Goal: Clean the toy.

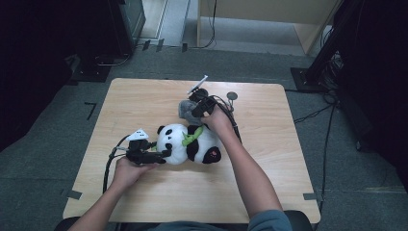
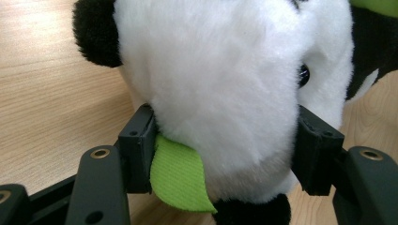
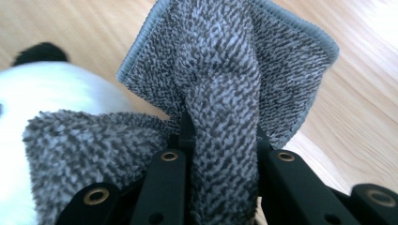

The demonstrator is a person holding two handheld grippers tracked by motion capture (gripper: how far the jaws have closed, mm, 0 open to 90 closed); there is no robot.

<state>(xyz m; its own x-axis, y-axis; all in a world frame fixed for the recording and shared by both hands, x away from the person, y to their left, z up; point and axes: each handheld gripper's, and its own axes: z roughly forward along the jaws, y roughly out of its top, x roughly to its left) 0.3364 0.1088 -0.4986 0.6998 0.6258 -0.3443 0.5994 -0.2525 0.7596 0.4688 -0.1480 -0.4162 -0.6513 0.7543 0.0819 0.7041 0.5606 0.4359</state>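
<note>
Right gripper (image 1: 193, 111) is pinching a grey cloth (image 1: 185, 109), its jaws pressed tight on a bunched fold of the towelling, as the right gripper view shows with the cloth (image 3: 225, 93) rising between the two black jaws and spilling to either side. It hangs just behind the toy panda (image 1: 188, 143), on the far side of the table (image 1: 144, 96) from the person, with the cloth's loose corner close to the panda's back. Left gripper (image 1: 161, 154) is clamped on the panda's head from the person's left, the jaws partly closed and the pads sunk into the white plush; in the left gripper view the fingers (image 2: 137, 150) press against the fur on both sides, with a green fabric leaf (image 2: 180, 180) tucked by one pad. The panda lies on its side near the middle of the table, its long axis running across the table from the head at the left to the legs at the right. From the cloth the panda lies toward the person and slightly down, so the wiping move would likely carry the right gripper toward the near edge, across the body rather than along it, while the left gripper steadies the head. A small round object (image 1: 232, 95) sits well apart to the right.
</note>
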